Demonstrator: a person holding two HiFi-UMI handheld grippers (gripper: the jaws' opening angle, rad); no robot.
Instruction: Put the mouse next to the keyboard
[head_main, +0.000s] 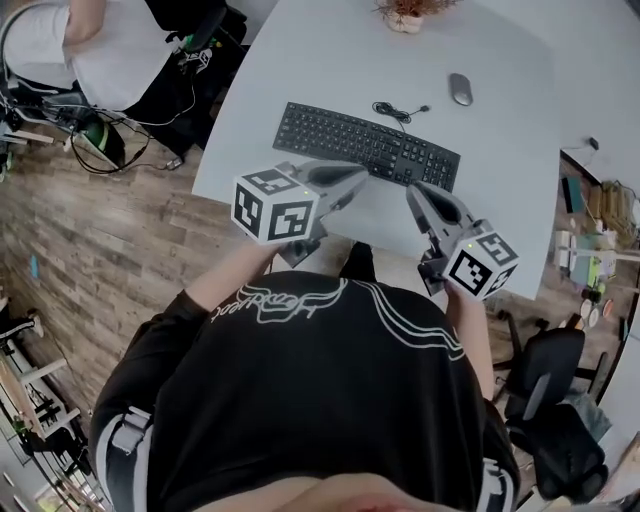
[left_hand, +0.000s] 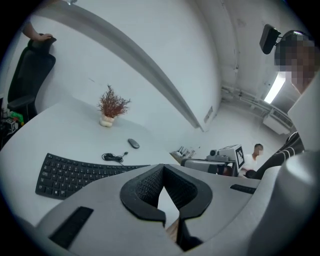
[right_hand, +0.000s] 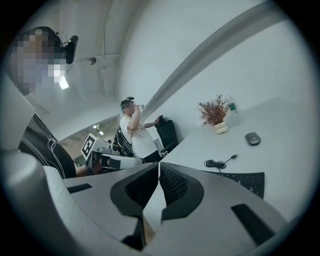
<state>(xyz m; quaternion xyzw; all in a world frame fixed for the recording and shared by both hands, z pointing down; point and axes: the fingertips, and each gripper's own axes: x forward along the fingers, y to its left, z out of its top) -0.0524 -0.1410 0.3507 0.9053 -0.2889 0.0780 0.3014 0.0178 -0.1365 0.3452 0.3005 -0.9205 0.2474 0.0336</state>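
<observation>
A grey mouse (head_main: 460, 88) lies on the white table (head_main: 300, 60), far right of the black keyboard (head_main: 368, 144) and well apart from it. Both grippers hover over the table's near edge, just in front of the keyboard. My left gripper (head_main: 360, 177) is shut with nothing in it, and so is my right gripper (head_main: 416, 191). In the left gripper view the closed tips (left_hand: 162, 167) point past the keyboard (left_hand: 75, 172) toward the mouse (left_hand: 133, 143). The right gripper view has the mouse (right_hand: 252, 138) far right, beyond the keyboard's end (right_hand: 247, 181).
A coiled black cable (head_main: 395, 108) lies behind the keyboard. A small potted plant (head_main: 405, 14) stands at the table's far edge. A person in white (right_hand: 136, 135) sits by a chair at the left; another office chair (head_main: 545, 370) stands at the right.
</observation>
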